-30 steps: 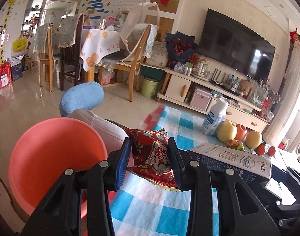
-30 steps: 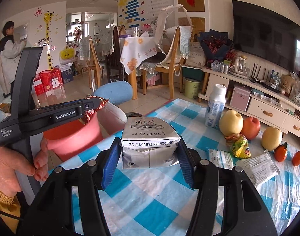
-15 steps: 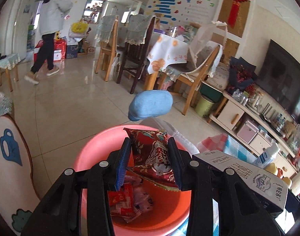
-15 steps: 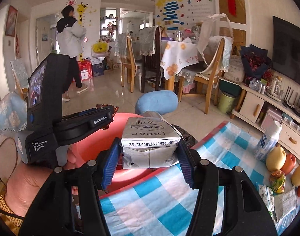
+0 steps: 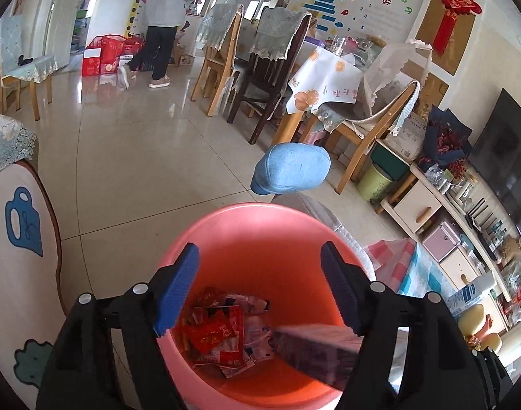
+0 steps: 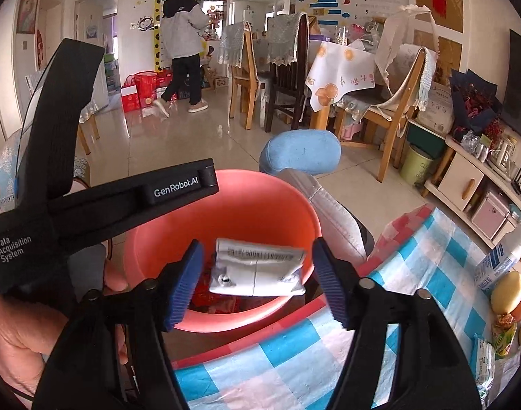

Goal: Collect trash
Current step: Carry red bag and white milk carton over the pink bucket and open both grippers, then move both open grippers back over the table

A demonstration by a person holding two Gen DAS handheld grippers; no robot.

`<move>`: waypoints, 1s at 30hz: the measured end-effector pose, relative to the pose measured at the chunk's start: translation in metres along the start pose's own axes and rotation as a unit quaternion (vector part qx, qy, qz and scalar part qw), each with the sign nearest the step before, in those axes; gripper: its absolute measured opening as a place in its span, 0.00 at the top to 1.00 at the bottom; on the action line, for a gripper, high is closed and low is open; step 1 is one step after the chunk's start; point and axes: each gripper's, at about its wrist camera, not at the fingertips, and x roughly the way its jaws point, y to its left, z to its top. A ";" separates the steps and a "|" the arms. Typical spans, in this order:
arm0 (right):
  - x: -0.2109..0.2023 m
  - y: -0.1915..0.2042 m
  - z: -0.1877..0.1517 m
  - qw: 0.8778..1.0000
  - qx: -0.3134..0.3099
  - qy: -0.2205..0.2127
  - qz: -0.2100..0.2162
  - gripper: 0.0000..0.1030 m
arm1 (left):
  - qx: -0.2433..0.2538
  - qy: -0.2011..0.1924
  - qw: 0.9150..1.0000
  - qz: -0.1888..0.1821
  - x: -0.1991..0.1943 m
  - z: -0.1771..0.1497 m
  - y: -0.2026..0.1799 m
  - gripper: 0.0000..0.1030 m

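The left wrist view shows the left gripper [image 5: 258, 287] over the pink bucket [image 5: 226, 225], its jaws just opened wide to drop trash. The right gripper [image 6: 257, 280], jaws also just opened, lets the milk box [image 6: 257, 268] fall in.

Right gripper [image 6: 257, 282] jaws just opened; carton [image 6: 257, 268] loose between them, over the bucket [image 6: 260, 198]. Left gripper [image 6: 123, 198] at left. Checked table [image 6: 294, 352] near, right.
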 end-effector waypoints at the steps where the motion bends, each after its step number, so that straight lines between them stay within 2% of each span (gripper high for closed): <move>1: -0.002 -0.001 -0.002 1.000 0.002 -0.004 -0.006 0.19 | 0.003 0.001 1.000 -0.001 0.000 -0.001 -0.001 0.26; 2: -0.004 -0.003 -0.004 1.000 0.005 -0.008 -0.011 0.18 | 0.005 0.002 1.000 -0.001 0.000 -0.002 -0.001 0.19; 4: -0.009 -0.006 -0.007 1.000 0.008 -0.008 -0.022 0.17 | 0.007 0.005 1.000 -0.001 0.000 -0.003 -0.002 0.15; 8: -0.023 -0.015 -0.016 0.998 0.023 -0.011 -0.053 0.12 | 0.018 0.016 1.000 -0.012 0.002 -0.008 -0.007 0.11; 13: -0.042 -0.025 -0.028 0.996 0.032 -0.011 -0.083 0.11 | 0.036 0.025 0.999 -0.022 0.002 -0.014 -0.017 0.09; 17: -0.058 -0.033 -0.040 0.994 0.036 -0.012 -0.102 0.10 | 0.051 0.023 0.997 -0.048 0.001 -0.022 -0.027 0.09; 23: -0.080 -0.046 -0.061 0.989 0.035 -0.009 -0.140 0.04 | 0.084 -0.016 0.992 -0.087 -0.008 -0.035 -0.051 0.09; 30: -0.108 -0.060 -0.087 0.982 0.036 -0.004 -0.184 0.04 | 0.133 -0.037 0.981 -0.138 -0.018 -0.049 -0.081 0.09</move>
